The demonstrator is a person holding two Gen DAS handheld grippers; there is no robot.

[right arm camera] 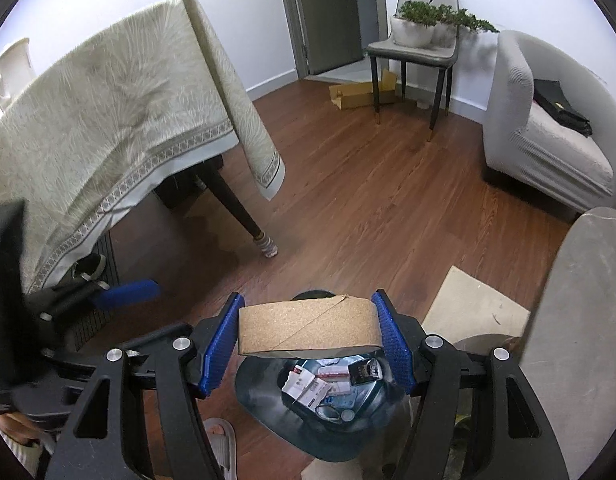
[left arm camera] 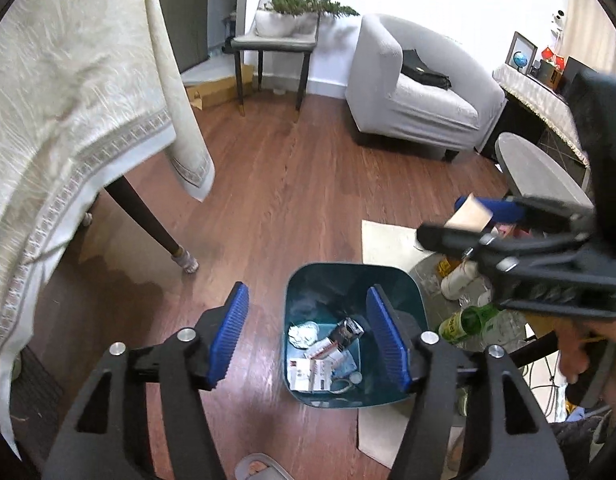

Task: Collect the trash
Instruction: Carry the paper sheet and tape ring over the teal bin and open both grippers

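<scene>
A teal trash bin [left arm camera: 308,280] stands on the wood floor, holding crumpled paper, wrappers and small cartons; it also shows in the right wrist view [right arm camera: 259,392]. My left gripper [left arm camera: 308,336] is open and empty, above the bin's left side. My right gripper [right arm camera: 310,340] is shut on a brown cardboard tube [right arm camera: 308,328], flattened between the pads, held directly over the bin. In the left wrist view the right gripper [left arm camera: 468,218] appears at the right with the cardboard tube [left arm camera: 470,214] in its fingers.
A low round table [left arm camera: 460,292] right of the bin carries a green bottle [left arm camera: 468,320], a white cup and wrappers. A cloth-covered table [right arm camera: 107,120] stands at the left, its leg near the bin. A grey armchair [right arm camera: 548,128], a chair with a plant [right arm camera: 416,48] and flat cardboard stand behind.
</scene>
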